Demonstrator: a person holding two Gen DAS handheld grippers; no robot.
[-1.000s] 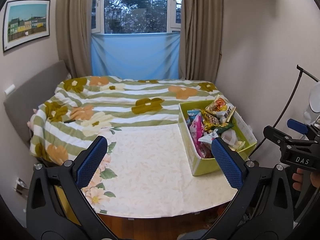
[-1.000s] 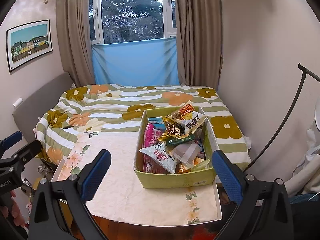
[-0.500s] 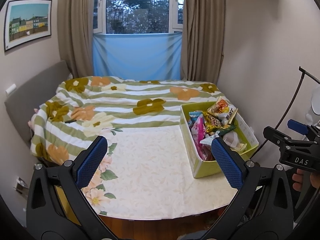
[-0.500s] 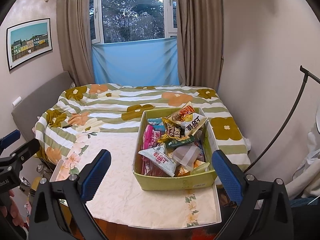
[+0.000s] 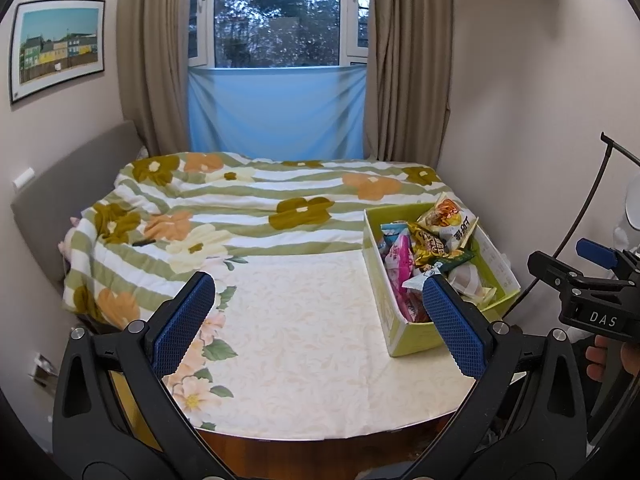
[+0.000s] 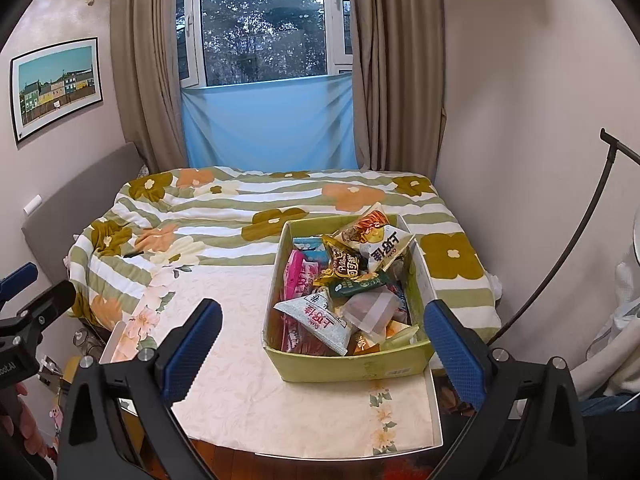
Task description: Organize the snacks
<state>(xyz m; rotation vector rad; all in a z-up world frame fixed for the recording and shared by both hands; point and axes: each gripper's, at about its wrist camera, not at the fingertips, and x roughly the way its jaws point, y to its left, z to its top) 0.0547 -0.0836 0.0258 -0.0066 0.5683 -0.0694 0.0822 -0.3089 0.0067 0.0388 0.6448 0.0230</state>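
A yellow-green box [image 6: 352, 366] full of several snack packets [image 6: 348, 276] stands on the right part of a white floral-cloth table [image 6: 248, 380]. The box also shows in the left wrist view [image 5: 416, 336] at the table's right side. My left gripper [image 5: 320, 320] is open and empty, held above the table's near edge, left of the box. My right gripper [image 6: 324, 344] is open and empty, just in front of the box. A pink packet [image 6: 300, 276] and a grey packet [image 6: 316, 318] lie among the snacks.
A bed with a flowered striped quilt [image 5: 248, 204] lies behind the table. A window with a blue cloth [image 5: 276, 112] and curtains is at the back. A black curved stand [image 6: 576, 240] rises at the right. Walls close in on both sides.
Both grippers have drifted slightly back and up; the box sits a little lower in the right wrist view. Both stay open and empty.
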